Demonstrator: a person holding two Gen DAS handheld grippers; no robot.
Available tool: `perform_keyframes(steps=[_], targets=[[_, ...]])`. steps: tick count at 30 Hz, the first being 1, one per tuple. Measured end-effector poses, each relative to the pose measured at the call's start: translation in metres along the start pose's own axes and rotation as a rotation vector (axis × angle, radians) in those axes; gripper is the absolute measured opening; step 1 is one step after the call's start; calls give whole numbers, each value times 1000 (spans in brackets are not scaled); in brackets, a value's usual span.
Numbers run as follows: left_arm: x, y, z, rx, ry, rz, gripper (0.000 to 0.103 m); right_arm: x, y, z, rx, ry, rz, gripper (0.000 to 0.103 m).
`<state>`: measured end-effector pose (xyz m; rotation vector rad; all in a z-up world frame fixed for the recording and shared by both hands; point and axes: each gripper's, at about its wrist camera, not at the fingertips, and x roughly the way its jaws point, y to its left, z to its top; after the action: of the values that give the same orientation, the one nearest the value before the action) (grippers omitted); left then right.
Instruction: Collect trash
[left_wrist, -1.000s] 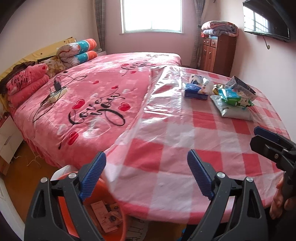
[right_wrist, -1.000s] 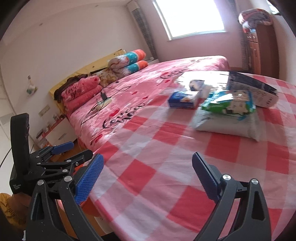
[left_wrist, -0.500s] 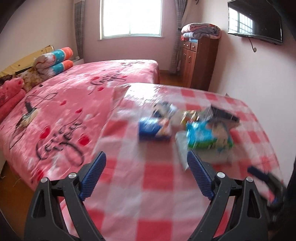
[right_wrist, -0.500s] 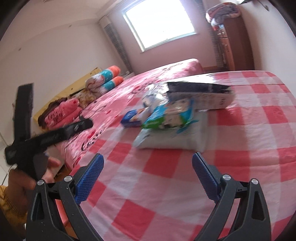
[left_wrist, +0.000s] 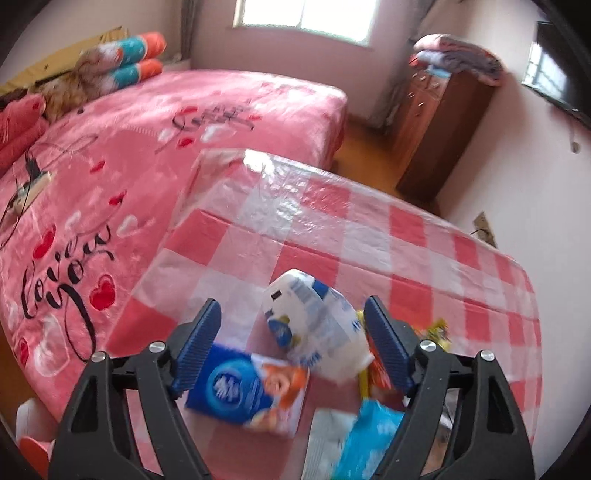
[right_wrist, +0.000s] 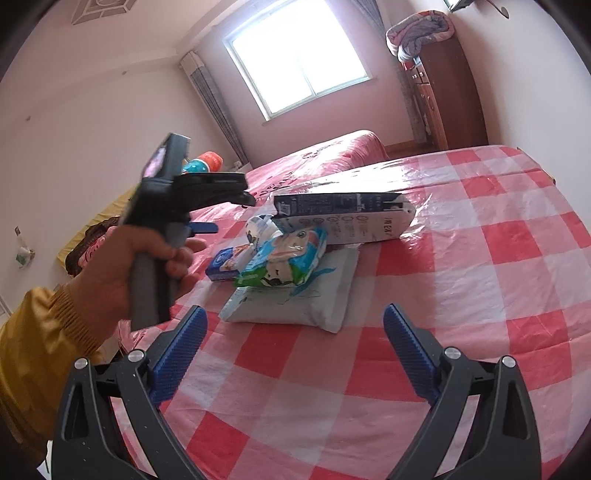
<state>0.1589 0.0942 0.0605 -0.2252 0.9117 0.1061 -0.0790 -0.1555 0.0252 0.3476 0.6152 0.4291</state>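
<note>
**Two grippers over the checked table, nothing gripped yet**

Nearest in the right wrist view: right gripper (right_wrist: 291, 347), jaws spread wide, nothing between the pads, only bare pink-and-white checked tablecloth (right_wrist: 461, 280) below. Just beyond, a flat grey-white pack (right_wrist: 314, 299) lying on the cloth, with a green-and-white wipes packet (right_wrist: 284, 258) resting on top. Behind that, a long dark-and-white carton (right_wrist: 347, 216) lying on its side, one end propped on the heap. To the left of the heap, a blue tissue pack (right_wrist: 225, 262) and a crumpled white wrapper (right_wrist: 258, 227).

Over on the left, a hand (right_wrist: 125, 266) in a mustard sleeve (right_wrist: 40, 350) gripping the handle of the left gripper (left_wrist: 293, 339), aimed down at that same heap. Jaws closing but not yet pressing on anything: white wrapper (left_wrist: 317, 325) sitting up between the blue pads, blue tissue pack (left_wrist: 247, 391) lying flat beneath the left pad. Some yellow and red scraps (left_wrist: 373, 373) by the right pad, too blurred to name.

Past the table, a pink bed (left_wrist: 147, 140) with hearts and script. Further back, bolster pillows (left_wrist: 133, 59) at the headboard, a brown cabinet (right_wrist: 450, 96) with folded blankets (right_wrist: 421, 29) on top, and a bright window (right_wrist: 295, 55).
</note>
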Motion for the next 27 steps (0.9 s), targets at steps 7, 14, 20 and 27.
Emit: perform_keyframes(steps=[7,14,20,27], targets=[[37,-7,9,-1,70,56,72,-2,-14,1,52,6,18,95],[51,-31,-12,120,127,48,54,-5,-24,3,89,-1,23,95],[35,-53,-41,246,127,-8,48,-10,-27,5,97,-20,5,95],[7,-73,-80,325,145,-118,42,-18,-37,8,124,-48,-16,95]])
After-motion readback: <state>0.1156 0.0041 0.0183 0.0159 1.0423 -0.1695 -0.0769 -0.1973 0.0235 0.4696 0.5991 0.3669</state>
